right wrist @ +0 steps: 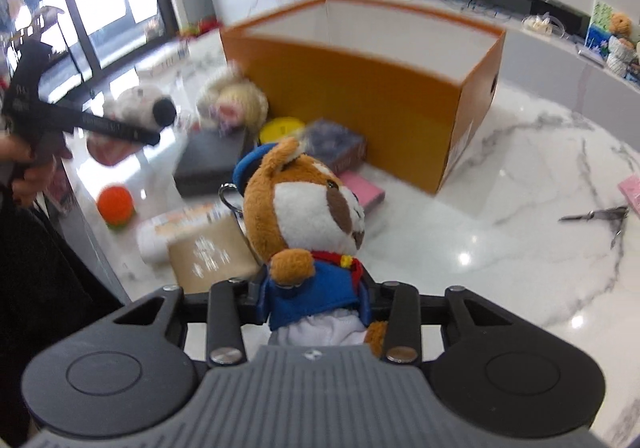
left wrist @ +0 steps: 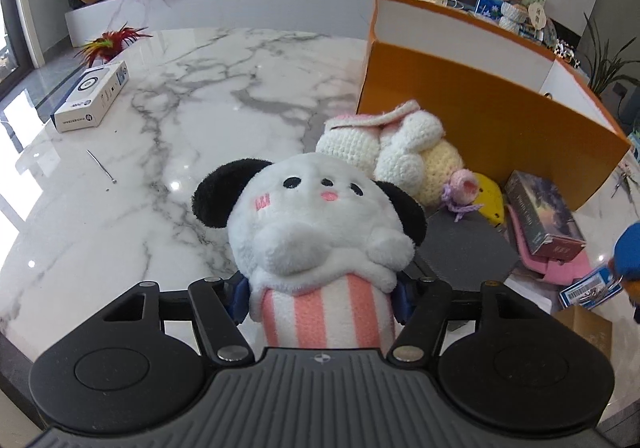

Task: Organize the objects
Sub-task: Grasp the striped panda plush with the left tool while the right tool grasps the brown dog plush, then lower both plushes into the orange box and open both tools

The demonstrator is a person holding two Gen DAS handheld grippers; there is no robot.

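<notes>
My left gripper is shut on a white plush dog with black ears and a pink-striped body, held above the marble table. My right gripper is shut on a brown and white plush animal in a blue jacket and cap. The open orange box stands ahead to the right of the white plush dog; in the right wrist view the orange box is straight ahead. The left gripper with the white plush dog shows at the far left of the right wrist view.
A crocheted white and yellow toy, a yellow object, a dark book box, a pink case and a grey box lie before the orange box. A white carton lies far left. An orange ball, a cardboard parcel and scissors lie on the table.
</notes>
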